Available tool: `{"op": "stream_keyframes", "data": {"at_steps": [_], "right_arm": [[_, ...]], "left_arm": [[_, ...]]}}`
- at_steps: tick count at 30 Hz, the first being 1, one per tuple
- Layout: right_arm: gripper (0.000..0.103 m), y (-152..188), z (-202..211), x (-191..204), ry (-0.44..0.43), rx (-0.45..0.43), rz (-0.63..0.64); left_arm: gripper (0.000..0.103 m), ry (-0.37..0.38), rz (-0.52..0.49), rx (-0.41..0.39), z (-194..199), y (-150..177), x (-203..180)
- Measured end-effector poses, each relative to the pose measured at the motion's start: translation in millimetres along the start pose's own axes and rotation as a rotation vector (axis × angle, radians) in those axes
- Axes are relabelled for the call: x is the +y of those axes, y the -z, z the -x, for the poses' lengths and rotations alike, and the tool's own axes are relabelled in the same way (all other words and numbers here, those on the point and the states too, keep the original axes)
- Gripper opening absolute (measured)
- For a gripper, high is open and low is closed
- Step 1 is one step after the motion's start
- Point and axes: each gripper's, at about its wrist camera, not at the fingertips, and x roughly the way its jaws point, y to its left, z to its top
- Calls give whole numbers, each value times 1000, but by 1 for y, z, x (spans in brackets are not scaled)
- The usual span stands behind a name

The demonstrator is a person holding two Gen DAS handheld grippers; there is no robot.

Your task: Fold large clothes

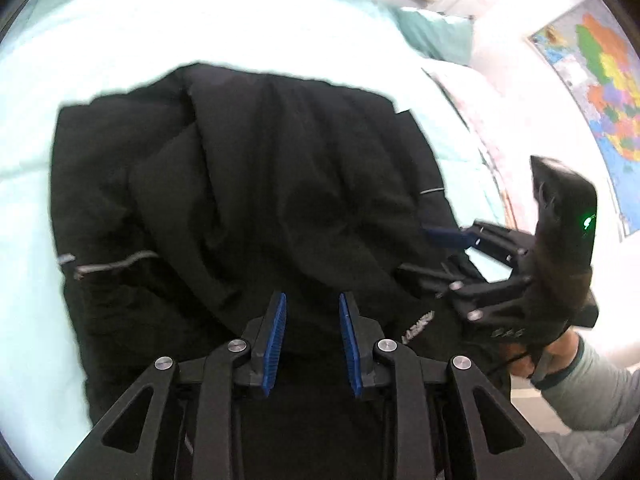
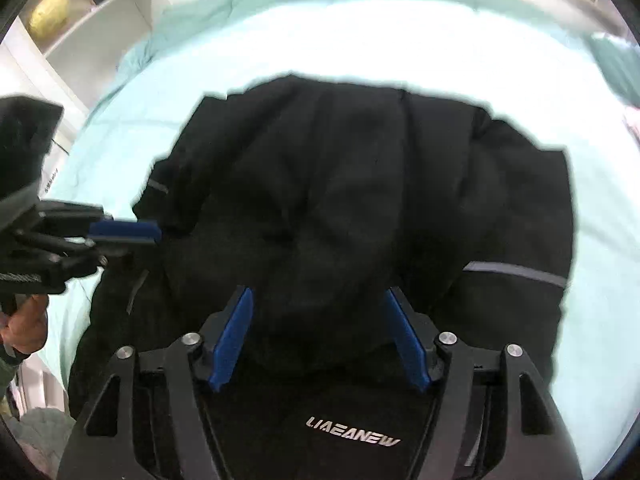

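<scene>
Two grippers hang over a black jacket (image 1: 248, 184) lying crumpled on a pale green bed (image 1: 120, 40). The left gripper (image 1: 312, 340) has its blue pads parted by a narrow gap, nothing between them; the right gripper (image 2: 320, 340) is spread wider, also holding nothing, with the jacket's white logo (image 2: 353, 432) just below it. Grey reflective stripes (image 2: 516, 270) cross the fabric. A coloured map (image 1: 600, 92) hangs on the wall beside the bed.
</scene>
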Motion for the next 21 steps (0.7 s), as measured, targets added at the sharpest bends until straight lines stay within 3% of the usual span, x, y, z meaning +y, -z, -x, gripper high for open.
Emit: {"op": "stream_keyframes", "data": {"at_steps": [3, 5, 11, 16, 19, 21], "right_arm": [[64, 9, -39, -16, -4, 58, -32], [64, 14, -55, -27, -15, 74, -58], [65, 8, -38, -25, -13, 85, -47], [65, -10, 33, -39, -44, -67, -55], [67, -34, 42, -58, -30, -131, -85], [67, -46, 26, -71, 0, -129, -108]], "left_arm": [[27, -54, 50, 51, -36, -7, 25], [27, -50, 90, 67, -51, -11, 31], [28, -31, 58, 50, -25, -19, 22], [29, 47, -31, -84, 37, -38, -4], [37, -16, -15, -146, 39, -62, 2], [37, -64, 36, -131, 19, -73, 14]]}}
